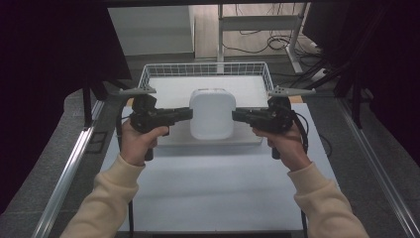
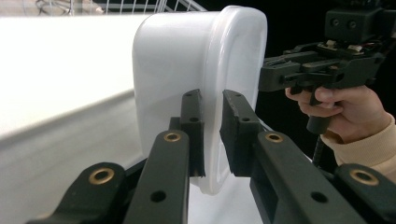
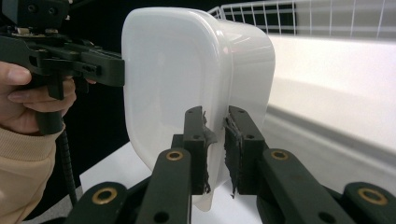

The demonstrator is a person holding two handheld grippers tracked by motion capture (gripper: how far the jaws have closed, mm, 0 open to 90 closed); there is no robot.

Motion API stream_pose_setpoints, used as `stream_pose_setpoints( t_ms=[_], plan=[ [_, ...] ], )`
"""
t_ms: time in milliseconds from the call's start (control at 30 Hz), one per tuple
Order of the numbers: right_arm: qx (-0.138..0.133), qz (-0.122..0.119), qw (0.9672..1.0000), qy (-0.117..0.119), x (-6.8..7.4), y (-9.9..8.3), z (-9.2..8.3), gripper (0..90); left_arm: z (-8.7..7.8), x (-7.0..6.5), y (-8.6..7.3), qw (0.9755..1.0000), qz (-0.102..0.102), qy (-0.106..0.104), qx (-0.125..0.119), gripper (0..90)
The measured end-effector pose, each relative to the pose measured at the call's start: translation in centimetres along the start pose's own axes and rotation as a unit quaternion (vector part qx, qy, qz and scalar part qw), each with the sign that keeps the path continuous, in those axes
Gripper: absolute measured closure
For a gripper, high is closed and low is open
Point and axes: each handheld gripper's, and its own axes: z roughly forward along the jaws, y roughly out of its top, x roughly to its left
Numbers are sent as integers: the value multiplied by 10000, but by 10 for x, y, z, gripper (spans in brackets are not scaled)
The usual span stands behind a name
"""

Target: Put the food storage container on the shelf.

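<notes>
A white plastic container (image 1: 212,114) with rounded corners hangs above the table between my two grippers. On its left side my left gripper (image 1: 190,113) is shut on the container's rim. In the left gripper view the black pads (image 2: 192,121) pinch the thin rim of the container (image 2: 187,56). From the opposite side my right gripper (image 1: 234,115) is shut on the rim too. The right gripper view has its worn pads (image 3: 195,140) clamped on the edge of the container (image 3: 187,60). Each gripper view also shows the other hand's gripper beyond the container.
A white wire basket (image 1: 205,69) stands on the table just behind the container. The white tabletop (image 1: 213,183) stretches toward the person. Metal rails run along both sides of the table, and cables lie on the floor at the back.
</notes>
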Motion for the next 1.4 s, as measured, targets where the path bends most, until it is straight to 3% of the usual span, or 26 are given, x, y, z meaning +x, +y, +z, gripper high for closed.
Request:
stream_pose_setpoints(
  t_ms=[433, 567, 833, 967, 1067, 1167, 1200, 1267, 1333, 1400],
  plan=[
    [53, 170, 9998, 118, -29, 61, 20, 790, 9, 44, 55, 9993, -298, -222, -38, 802],
    [168, 263, 9995, 52, -39, 72, 31, 788, 13, 55, 62, 9992, -374, -172, -14, 802],
    [615, 643, 9960, -75, -64, 77, 61, 776, 33, 95, 63, 9950, -948, -182, 255, 802],
    [563, 942, 9940, -37, -75, 80, 70, 763, 38, 113, 66, 9884, -1460, -389, 166, 804],
    [671, 1278, 9895, -56, -85, 85, 77, 739, 46, 125, 70, 9817, -1842, -465, 132, 800],
    [706, 1553, 9853, -105, -93, 88, 84, 716, 51, 134, 73, 9772, -2076, -433, 135, 782],
    [705, 1633, 9840, -117, -95, 88, 86, 710, 54, 138, 73, 9736, -2237, -433, 97, 781],
    [705, 1876, 9796, -148, -101, 88, 90, 695, 58, 144, 73, 9703, -2379, -441, 85, 773],
    [677, 2028, 9768, -144, -105, 87, 93, 684, 62, 152, 72, 9646, -2590, -486, 72, 769],
    [677, 2222, 9726, -131, -109, 86, 96, 675, 65, 155, 71, 9619, -2689, -485, 58, 762]
  ],
)
